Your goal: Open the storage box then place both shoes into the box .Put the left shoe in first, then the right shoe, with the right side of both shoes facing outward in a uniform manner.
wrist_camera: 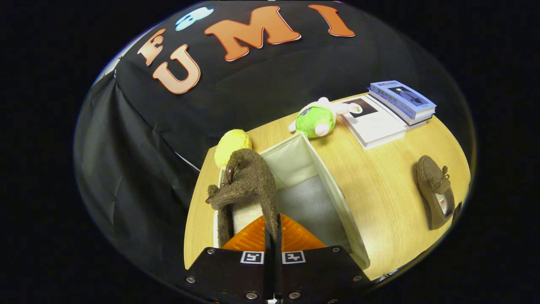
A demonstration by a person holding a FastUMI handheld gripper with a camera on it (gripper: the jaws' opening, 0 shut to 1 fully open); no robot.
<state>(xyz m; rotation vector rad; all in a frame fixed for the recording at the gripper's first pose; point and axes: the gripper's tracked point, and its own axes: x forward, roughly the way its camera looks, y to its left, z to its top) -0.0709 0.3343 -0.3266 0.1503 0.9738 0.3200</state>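
The gripper (272, 230) pinches a brown moccasin (247, 179) by its edge above the open storage box (333, 190); the other moccasin (436, 192) lies far right on the table (388, 181).

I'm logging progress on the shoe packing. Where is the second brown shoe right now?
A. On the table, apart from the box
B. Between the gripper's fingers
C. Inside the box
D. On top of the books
A: the second shoe lies on the table, away from the box, while the gripper is closed on the first shoe over the box.
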